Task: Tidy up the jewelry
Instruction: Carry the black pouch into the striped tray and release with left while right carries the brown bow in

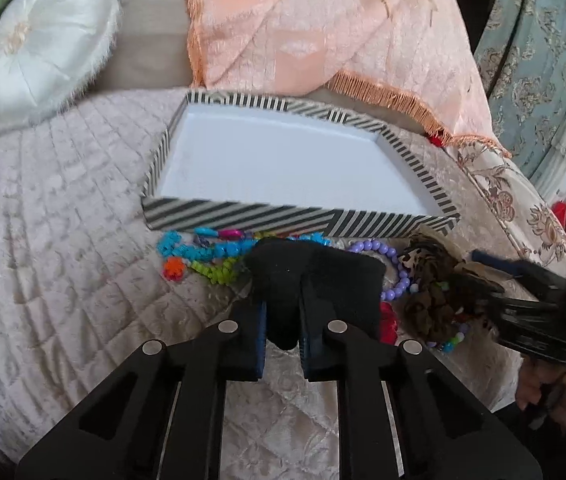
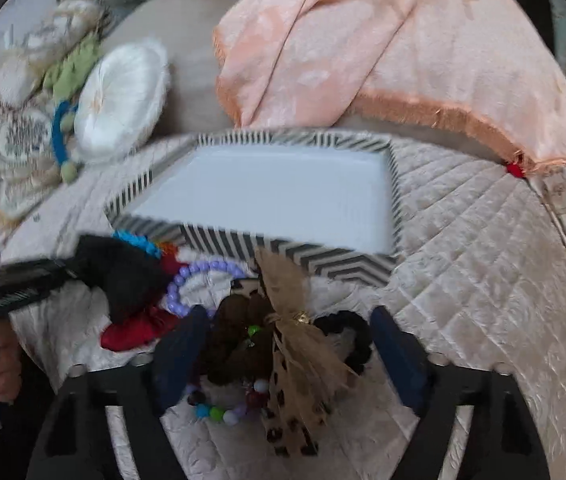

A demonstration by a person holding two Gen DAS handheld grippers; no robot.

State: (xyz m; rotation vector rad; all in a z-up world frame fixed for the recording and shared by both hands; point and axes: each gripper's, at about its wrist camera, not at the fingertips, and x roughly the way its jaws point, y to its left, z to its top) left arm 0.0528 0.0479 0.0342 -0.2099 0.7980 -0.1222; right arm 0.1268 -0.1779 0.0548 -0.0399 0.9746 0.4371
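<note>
Tray (image 1: 243,216): shallow rectangular box, black-and-white striped walls, smooth white floor with nothing lying in it; it sits on the quilt, and every place below is given from it.
Quilt (image 1: 63,208): pale, velvety, stitched in a diamond grid; wide bare stretches left and right of the tray.
Jewelry pile: on the quilt just in front of the tray's near wall.
Bright beads (image 1: 203,250): chunky blue, green and orange plastic shapes, touching the near wall's foot.
Lilac bracelet (image 1: 397,266): ring of round matte beads, right of the bright beads.
Black cloth piece (image 1: 315,276): soft, fuzzy, bow-like, in front of the near wall.
Left gripper (image 1: 283,320): blue pads closed tight on the black cloth piece.
Right gripper (image 2: 283,344): jaws apart, straddling a dark brown scrunchie (image 2: 235,332) and a tan gauzy leopard-print bow (image 2: 295,344); no pad visibly presses either.
Peach throw (image 1: 323,28): fringed, draped behind the tray's far wall.
White cushion (image 1: 43,40): round, satin, pleated, far left behind the tray.
</note>
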